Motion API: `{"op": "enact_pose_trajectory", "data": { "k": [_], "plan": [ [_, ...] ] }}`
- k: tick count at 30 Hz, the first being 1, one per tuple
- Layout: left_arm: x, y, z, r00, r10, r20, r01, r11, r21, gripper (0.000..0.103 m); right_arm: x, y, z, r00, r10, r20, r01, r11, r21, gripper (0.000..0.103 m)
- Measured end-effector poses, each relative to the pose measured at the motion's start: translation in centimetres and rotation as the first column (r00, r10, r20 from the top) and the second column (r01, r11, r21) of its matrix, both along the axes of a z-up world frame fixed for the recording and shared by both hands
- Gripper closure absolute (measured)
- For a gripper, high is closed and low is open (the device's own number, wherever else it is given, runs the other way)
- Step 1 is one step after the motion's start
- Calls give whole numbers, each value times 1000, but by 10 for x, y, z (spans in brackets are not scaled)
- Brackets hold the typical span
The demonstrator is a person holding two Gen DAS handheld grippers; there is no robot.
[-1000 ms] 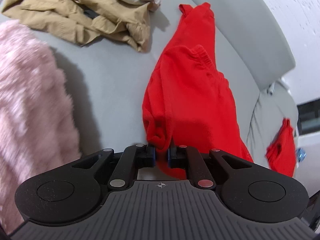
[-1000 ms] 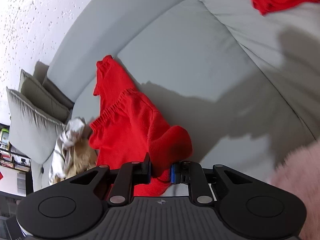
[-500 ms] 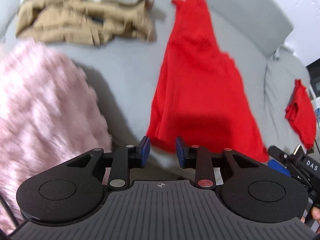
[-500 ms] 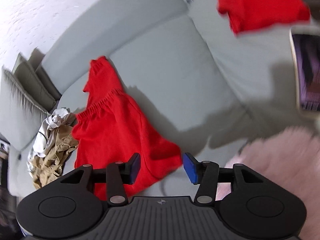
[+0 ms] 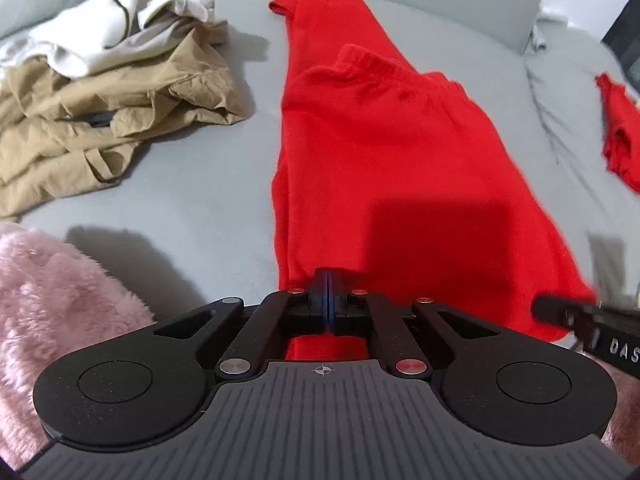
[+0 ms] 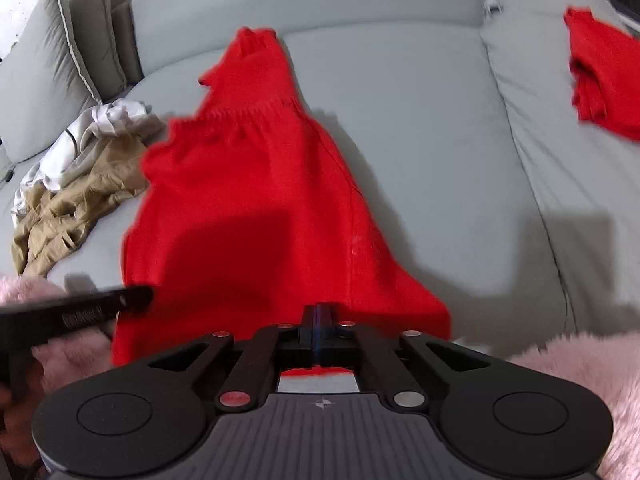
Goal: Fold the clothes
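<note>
Half a second ago both claws stood apart just short of the near hem of the red trousers; now each has closed down to nothing. The left claw [image 5: 327,286] is pinched to a thin line at the near-left corner of the red trousers [image 5: 380,152], and the right claw [image 6: 323,318] is pinched the same way at the near-right corner [image 6: 260,208]. In both views the cloth runs right up to and under the tips, so each looks to be gripping the hem, though the layer between the pads is too thin to see outright. Taking both corners of one edge at once suits lifting that end and carrying it up toward the waistband for a fold.

Pink fleece sleeves [image 5: 52,304] frame the near edge of the views. The trousers lie flat along the grey sofa seat [image 5: 200,184], one leg stretching away to the backrest. To their left sits an unfolded heap, a tan garment [image 5: 80,128] under a white one [image 5: 100,28]. Off to the right, on the next cushion, lies another red garment [image 6: 600,68]. Grey pillows [image 6: 52,64] lean at the far left.
</note>
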State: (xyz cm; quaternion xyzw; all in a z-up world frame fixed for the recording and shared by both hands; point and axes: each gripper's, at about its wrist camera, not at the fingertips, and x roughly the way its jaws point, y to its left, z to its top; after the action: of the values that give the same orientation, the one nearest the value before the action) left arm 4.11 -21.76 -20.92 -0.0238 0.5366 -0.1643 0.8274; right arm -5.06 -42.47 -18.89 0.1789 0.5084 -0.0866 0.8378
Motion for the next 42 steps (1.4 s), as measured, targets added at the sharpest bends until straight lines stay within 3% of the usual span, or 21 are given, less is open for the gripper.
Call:
{"op": "enact_pose_trajectory", "data": {
  "k": [5,7,11,14,17,23,30,33,36,38,40,42],
  "plan": [
    [1,5,0,1000,-6,-3,6,1000,-4,97,-8,4,11,998,-32,-49,24,988,-152,101],
    [-2,6,4,1000,-14,0,14,1000,11,97,-14,-1,15,991,-112,-67,89,956,-279,91],
    [-18,22,31,1000,0,25,1,1000,-21,93,-31,-26,32,986,-165,30,167,978,-121,91],
    [-19,34,46,999,12,42,-9,996,-85,92,-33,-27,40,985,-153,76,162,977,-137,91],
    [-11,36,56,999,4,53,3,992,-126,92,-23,-29,37,986,-143,85,148,988,-47,91],
    [27,13,65,996,-53,66,63,986,-155,89,32,-7,40,996,44,82,-47,998,42,90],
    [91,-26,55,991,-82,103,95,987,-131,90,133,16,44,966,248,76,-244,968,-51,90],
    [121,-39,30,997,-67,43,71,993,-97,90,178,23,19,960,277,-28,-279,958,-65,90],
    [150,-50,-17,990,-68,-122,67,998,-13,89,212,27,-20,942,277,-188,-294,953,-70,90],
    [154,-48,-17,990,-66,-127,62,997,-36,89,224,31,-37,925,291,-244,-315,947,-67,91],
    [157,-40,-3,990,-75,-122,67,995,-67,89,228,38,-33,909,327,-258,-358,930,-86,90],
    [168,-29,18,999,-31,-36,27,996,-86,84,228,40,-15,900,369,-233,-397,913,-90,81]
  ]
}}
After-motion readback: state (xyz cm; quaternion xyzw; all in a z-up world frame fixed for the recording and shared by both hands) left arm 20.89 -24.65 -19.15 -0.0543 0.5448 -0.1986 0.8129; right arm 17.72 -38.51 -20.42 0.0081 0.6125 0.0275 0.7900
